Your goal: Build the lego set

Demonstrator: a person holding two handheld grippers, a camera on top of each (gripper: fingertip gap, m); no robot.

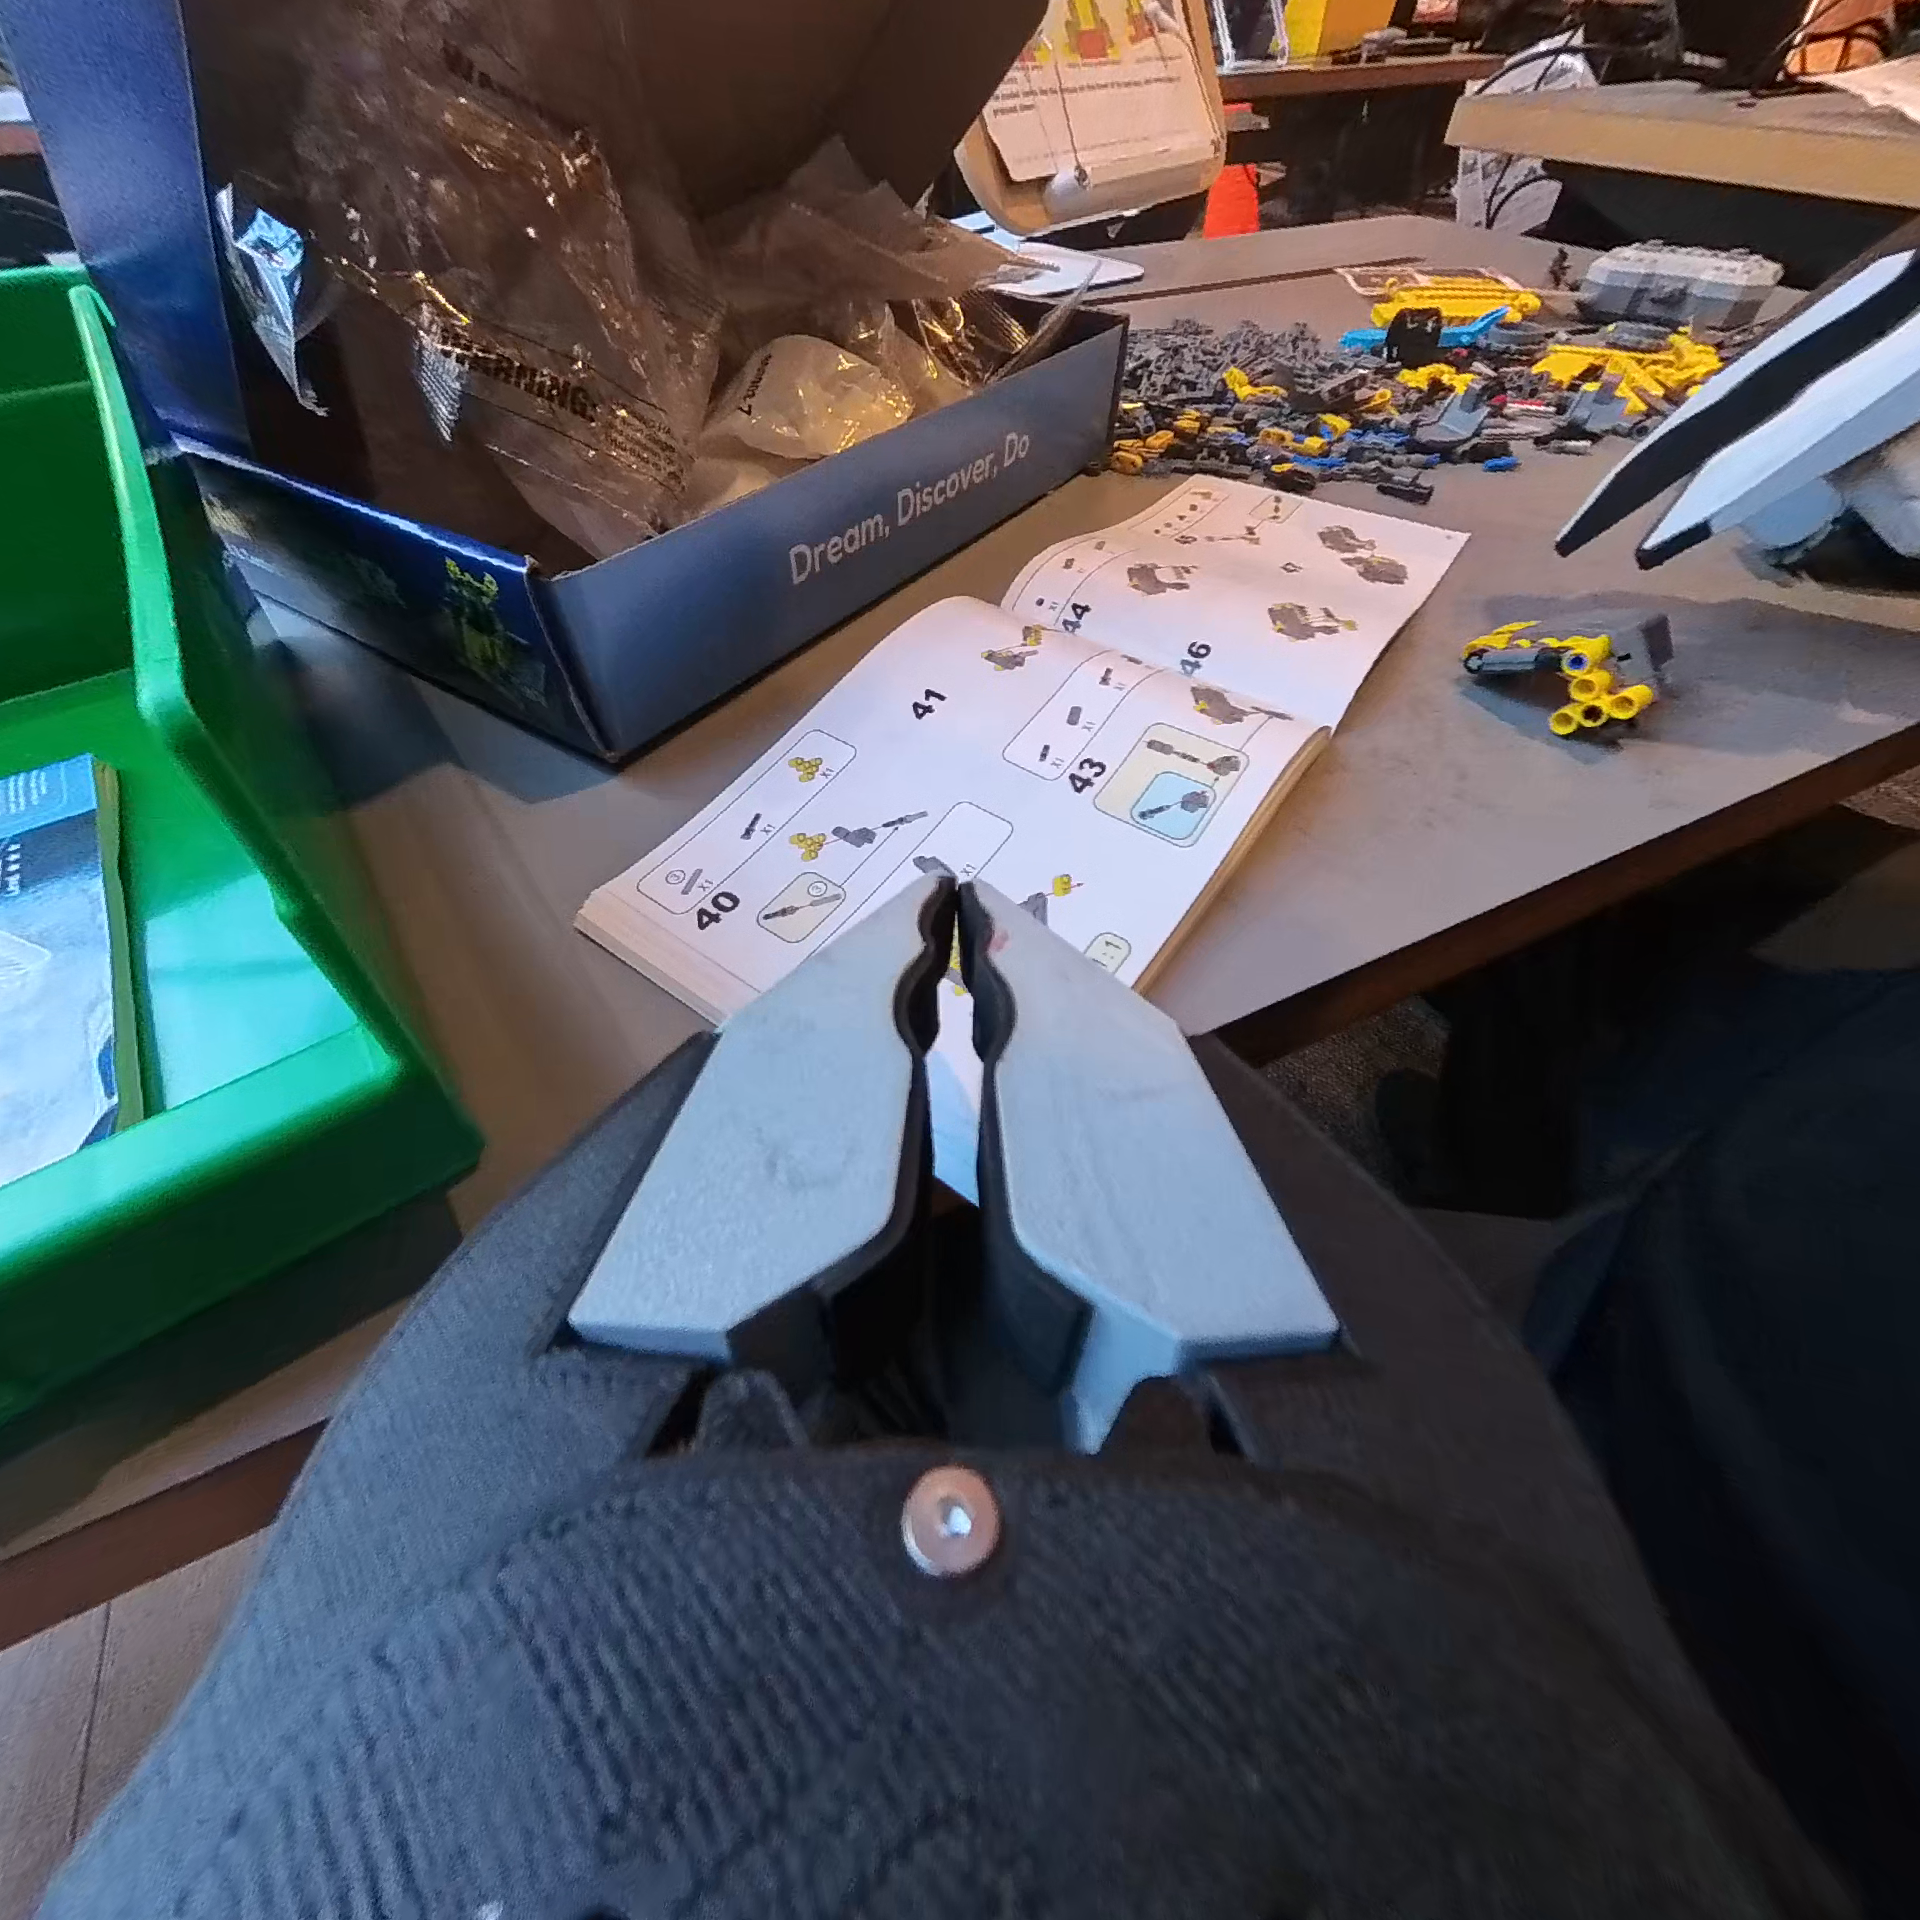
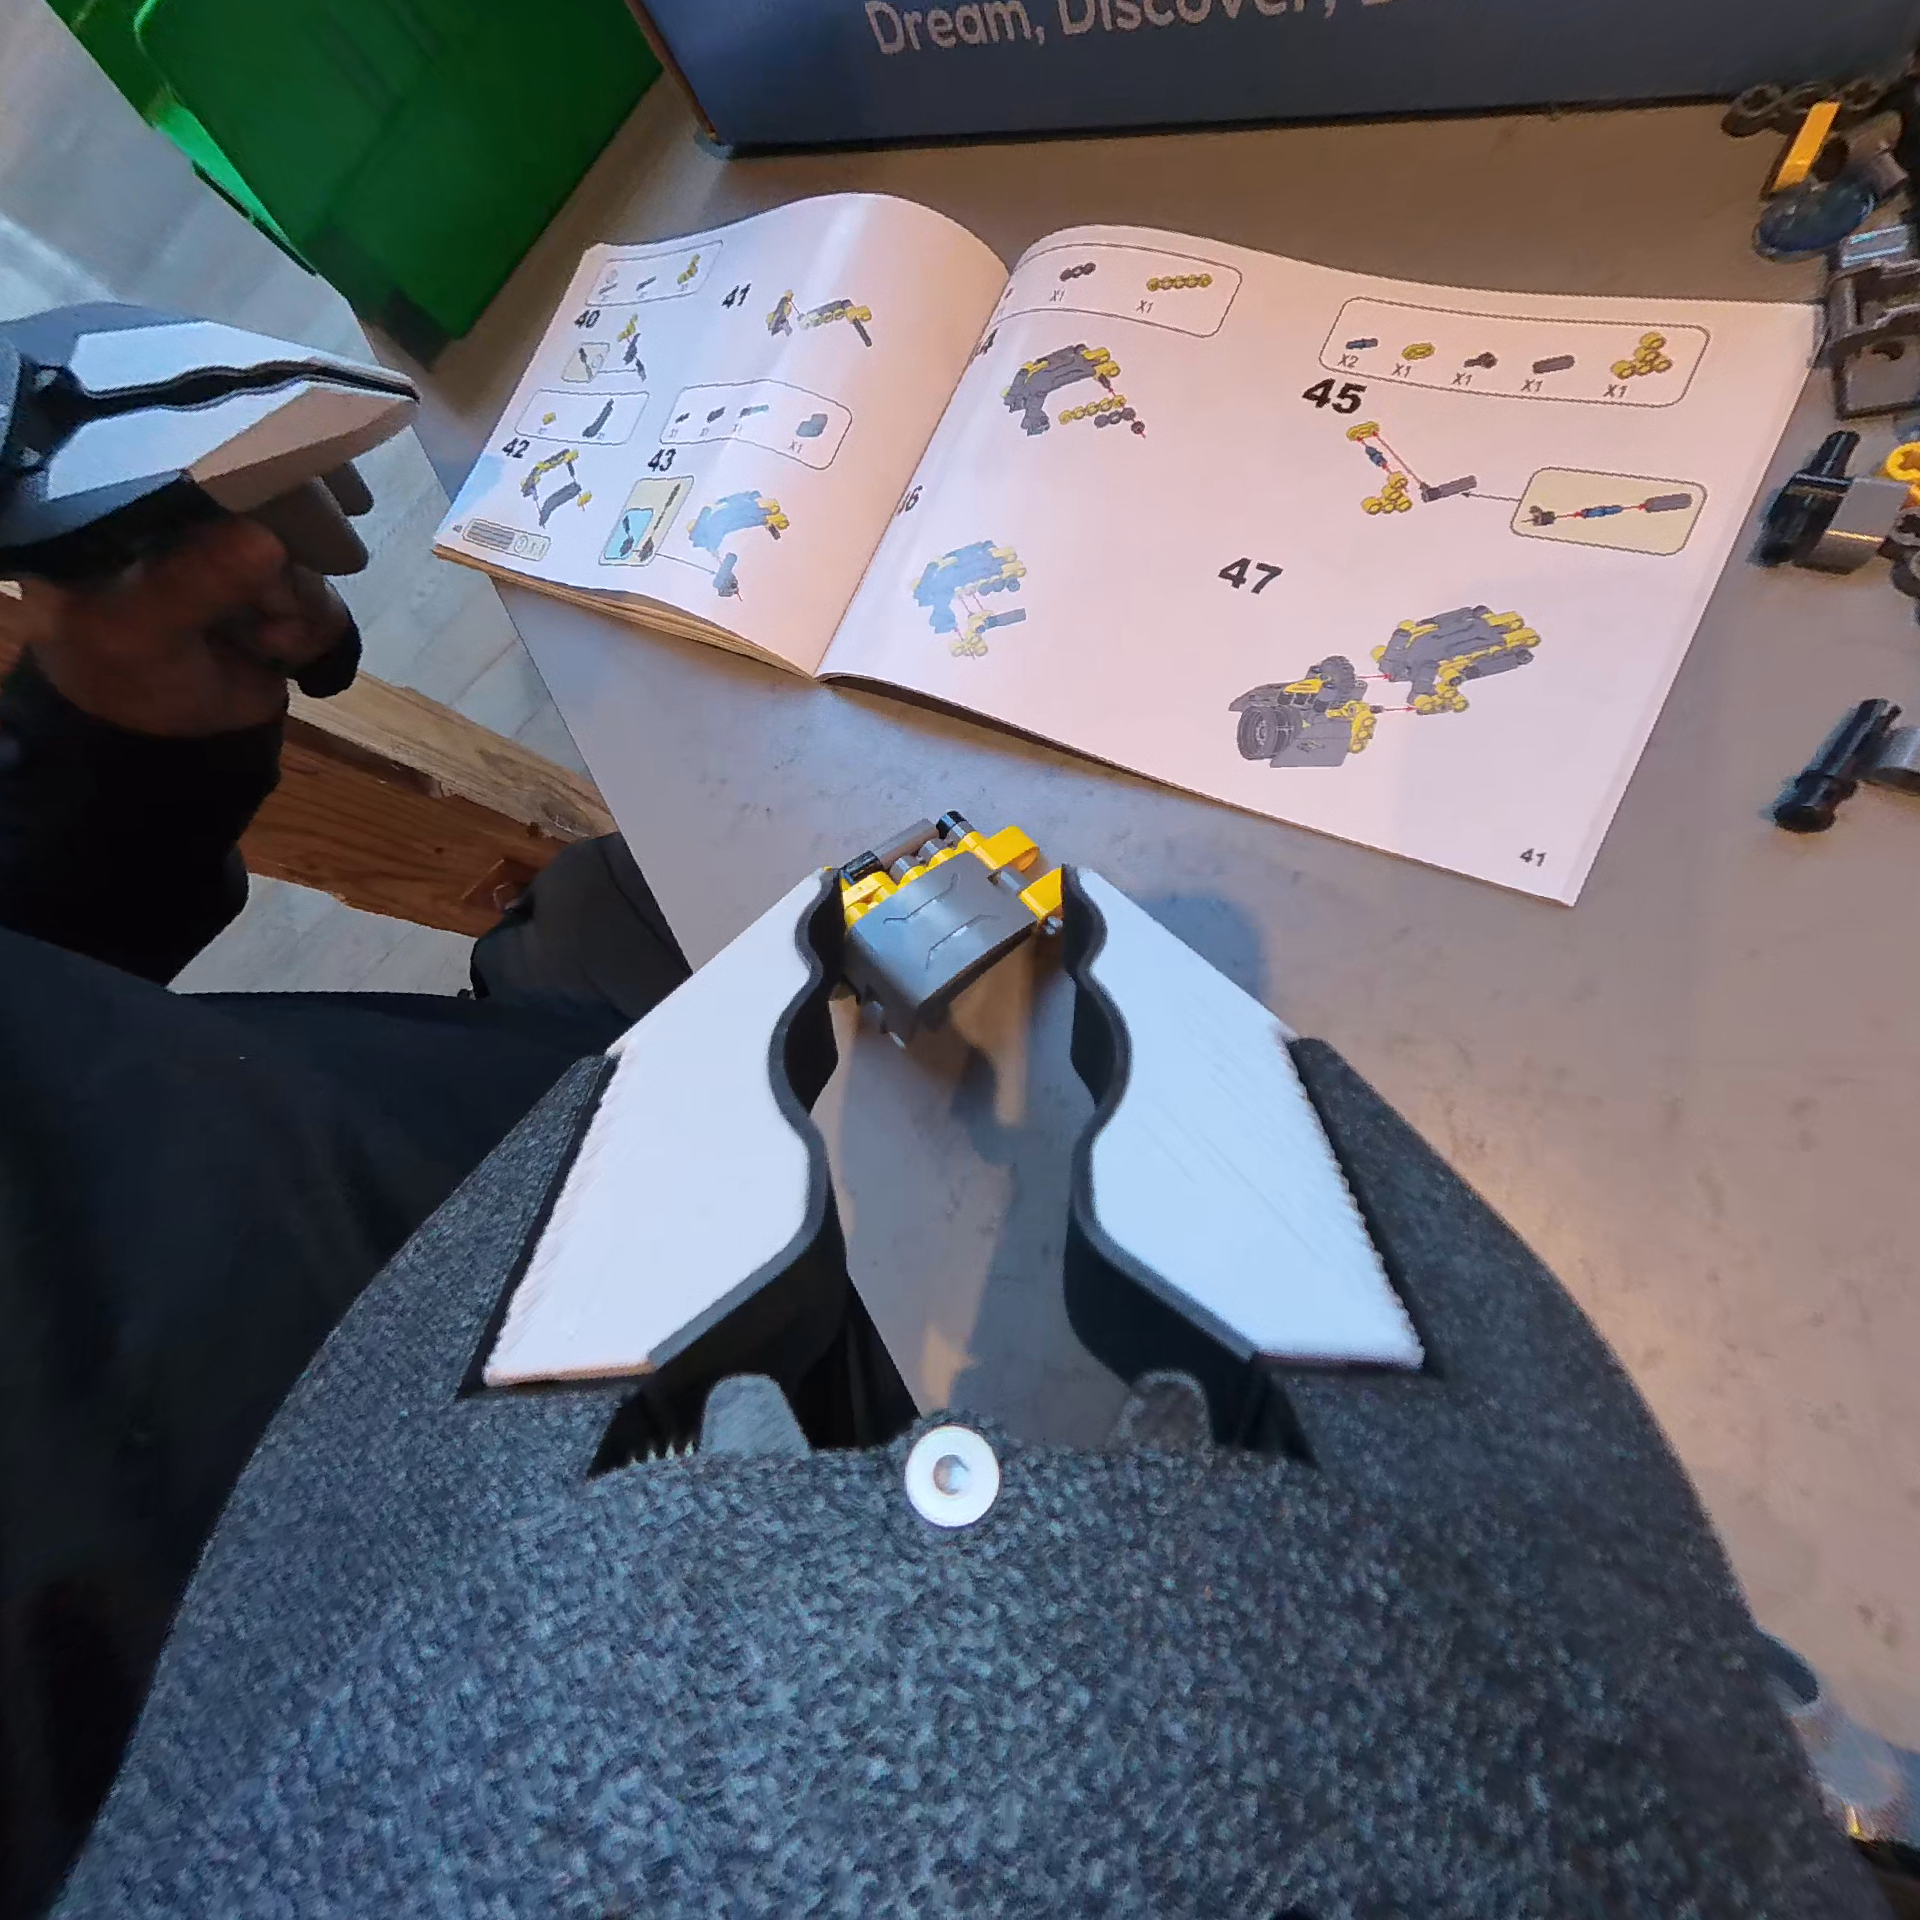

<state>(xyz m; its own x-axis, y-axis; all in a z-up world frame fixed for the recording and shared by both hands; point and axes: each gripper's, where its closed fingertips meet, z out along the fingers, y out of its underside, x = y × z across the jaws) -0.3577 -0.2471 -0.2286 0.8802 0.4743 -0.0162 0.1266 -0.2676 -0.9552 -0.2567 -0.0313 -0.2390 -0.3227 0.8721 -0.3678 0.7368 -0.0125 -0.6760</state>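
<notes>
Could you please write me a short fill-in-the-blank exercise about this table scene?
1. The left gripper, pointing toward the instruction booklet, is ___.
2. The right gripper, over a small grey and yellow brick assembly on the table, is ___.
3. The bin beside the blue box is coloured ___.

Missing words: shut; open; green.

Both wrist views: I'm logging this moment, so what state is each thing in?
Left hand-held gripper: shut, empty, above the booklet's near edge.
Right hand-held gripper: open, fingertips either side of the assembly.
Grey and yellow brick assembly: on the table, ungripped.
Instruction booklet: open, flat.
Blue box: open, holding plastic bags.
</notes>
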